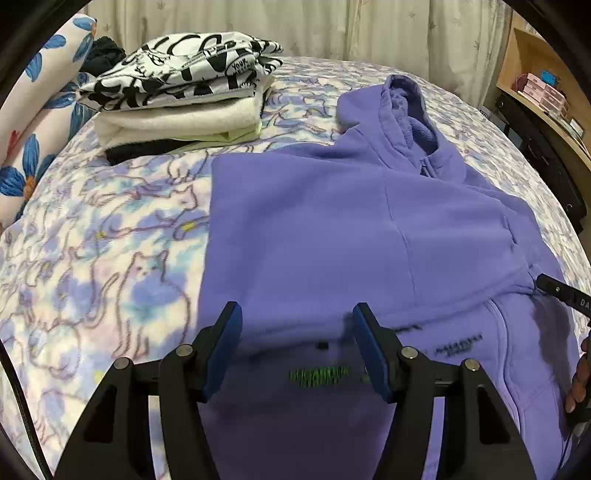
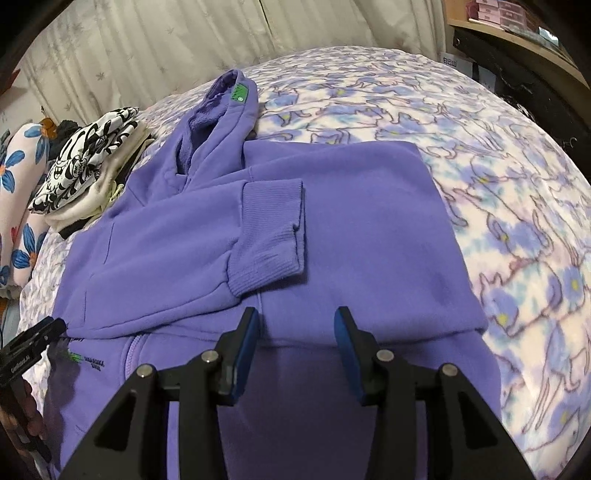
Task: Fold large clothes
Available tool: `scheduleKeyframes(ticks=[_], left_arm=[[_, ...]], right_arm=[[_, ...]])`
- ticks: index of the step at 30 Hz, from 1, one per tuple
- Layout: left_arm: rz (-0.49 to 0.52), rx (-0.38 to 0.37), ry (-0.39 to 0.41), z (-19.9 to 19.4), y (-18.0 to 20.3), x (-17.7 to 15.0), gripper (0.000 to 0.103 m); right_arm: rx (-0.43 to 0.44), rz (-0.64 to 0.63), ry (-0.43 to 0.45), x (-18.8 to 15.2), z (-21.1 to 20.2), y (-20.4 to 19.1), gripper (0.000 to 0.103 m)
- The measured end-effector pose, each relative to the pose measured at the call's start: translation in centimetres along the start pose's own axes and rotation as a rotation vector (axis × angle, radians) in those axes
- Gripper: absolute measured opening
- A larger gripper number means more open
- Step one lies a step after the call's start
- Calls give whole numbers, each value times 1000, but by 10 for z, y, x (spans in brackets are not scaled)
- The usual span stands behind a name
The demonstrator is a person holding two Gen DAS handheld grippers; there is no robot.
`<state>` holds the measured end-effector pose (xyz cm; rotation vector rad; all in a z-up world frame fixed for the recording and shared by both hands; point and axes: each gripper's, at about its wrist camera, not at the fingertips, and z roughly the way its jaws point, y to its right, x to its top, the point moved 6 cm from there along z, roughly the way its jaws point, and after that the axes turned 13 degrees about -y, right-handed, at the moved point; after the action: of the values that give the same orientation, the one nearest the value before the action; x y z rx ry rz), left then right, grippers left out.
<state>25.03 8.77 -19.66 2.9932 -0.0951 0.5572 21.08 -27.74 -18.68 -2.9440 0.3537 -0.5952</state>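
A purple fleece hoodie (image 1: 332, 229) lies front-up on the bed, its hood (image 1: 402, 110) toward the far side and both sleeves folded across the chest; a ribbed cuff (image 2: 271, 229) lies on top in the right wrist view, where the hoodie (image 2: 351, 240) fills the middle. My left gripper (image 1: 297, 317) is open and empty, hovering over the hoodie's lower left part near its green print (image 1: 319, 374). My right gripper (image 2: 297, 325) is open and empty above the hoodie's lower right part. Each gripper's tip shows at the other view's edge (image 1: 561, 291) (image 2: 37, 336).
A stack of folded clothes (image 1: 177, 96) with a black-and-white printed top sits at the bed's far left. A flowered pillow (image 1: 40, 110) lies left of it. The cat-print blanket (image 2: 498, 184) covers the bed. A curtain (image 1: 295, 26) hangs behind; wooden shelves (image 1: 539, 92) stand at right.
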Motion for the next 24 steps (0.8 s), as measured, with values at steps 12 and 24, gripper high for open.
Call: scheduleKeyframes(ticks=[12, 24], left_arm=[[-26, 39, -2, -64, -14, -59, 68], [-64, 116, 104, -155, -11, -120, 80]], right_arm=[[48, 30, 17, -46, -54, 8, 42], [59, -75, 116, -102, -138, -11, 43]])
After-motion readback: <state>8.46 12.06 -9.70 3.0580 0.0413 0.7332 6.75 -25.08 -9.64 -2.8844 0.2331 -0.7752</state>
